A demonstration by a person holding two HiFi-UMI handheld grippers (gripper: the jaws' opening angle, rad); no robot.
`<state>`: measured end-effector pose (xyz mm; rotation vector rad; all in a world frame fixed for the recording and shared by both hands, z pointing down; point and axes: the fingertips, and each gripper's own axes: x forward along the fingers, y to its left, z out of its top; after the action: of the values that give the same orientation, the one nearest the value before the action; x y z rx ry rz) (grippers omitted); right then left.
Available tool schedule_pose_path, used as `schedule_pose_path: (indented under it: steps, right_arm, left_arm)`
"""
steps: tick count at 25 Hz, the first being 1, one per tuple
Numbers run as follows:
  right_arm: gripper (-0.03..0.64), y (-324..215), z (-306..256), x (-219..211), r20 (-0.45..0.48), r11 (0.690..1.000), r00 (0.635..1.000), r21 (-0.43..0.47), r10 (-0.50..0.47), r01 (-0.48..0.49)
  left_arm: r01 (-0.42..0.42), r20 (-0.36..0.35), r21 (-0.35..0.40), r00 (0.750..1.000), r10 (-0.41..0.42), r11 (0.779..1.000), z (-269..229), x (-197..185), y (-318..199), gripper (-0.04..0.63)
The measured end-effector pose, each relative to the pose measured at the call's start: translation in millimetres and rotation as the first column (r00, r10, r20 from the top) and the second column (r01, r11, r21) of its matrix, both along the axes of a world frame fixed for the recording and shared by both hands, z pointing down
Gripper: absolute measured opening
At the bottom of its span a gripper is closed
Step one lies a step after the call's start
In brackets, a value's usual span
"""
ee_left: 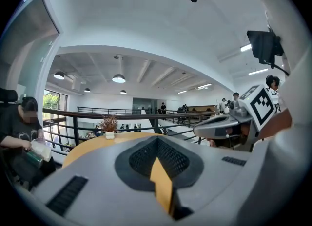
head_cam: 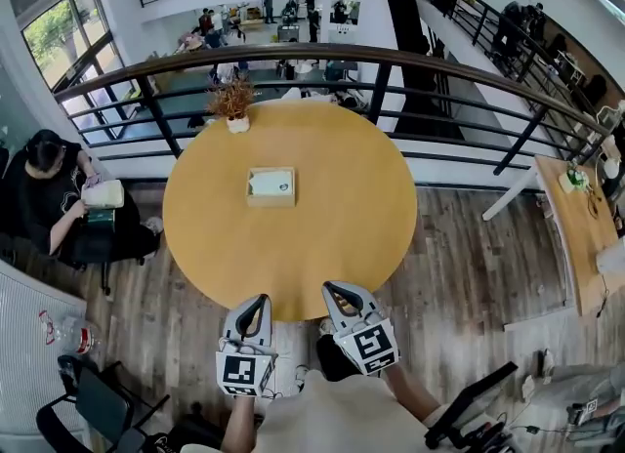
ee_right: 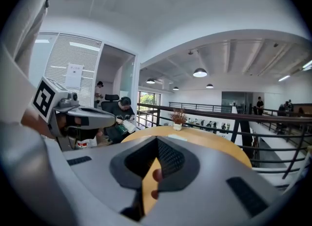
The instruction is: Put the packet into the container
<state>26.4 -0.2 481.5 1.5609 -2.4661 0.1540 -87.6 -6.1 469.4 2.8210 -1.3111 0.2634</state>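
since the pale flat packet [head_cam: 271,185] already seems to lie inside the small square tan container [head_cam: 270,204] mid round yellow wooden worktop [head_cam: 322,246], we judge the placing done. the left gripper [head_cam: 261,301] and right gripper [head_cam: 331,290] hover at the near edge, jaws together, empty. we need only keep clear.

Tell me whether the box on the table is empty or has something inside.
Not empty: in the head view a pale flat item lies inside the box. Whether it is the packet, cannot tell.
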Motion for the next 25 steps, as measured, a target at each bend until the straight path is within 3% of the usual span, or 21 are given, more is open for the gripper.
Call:
schedule_pose_path:
  steps: [5,25]
  right_arm:
    - [0.003,16,2,-6,-0.041,1.000,0.999,-0.005,-0.009,0.008]
    - [0.003,11,-17,-15,-0.039,0.998,0.998,0.054,0.039,-0.037]
  left_arm:
    - [-0.002,-0.004,0.004,1.000,0.002,1.000,-4,-1,11,0.005]
    - [0.003,-0.033,0.052,0.999,-0.002,0.999,-23,-22,26,0.006]
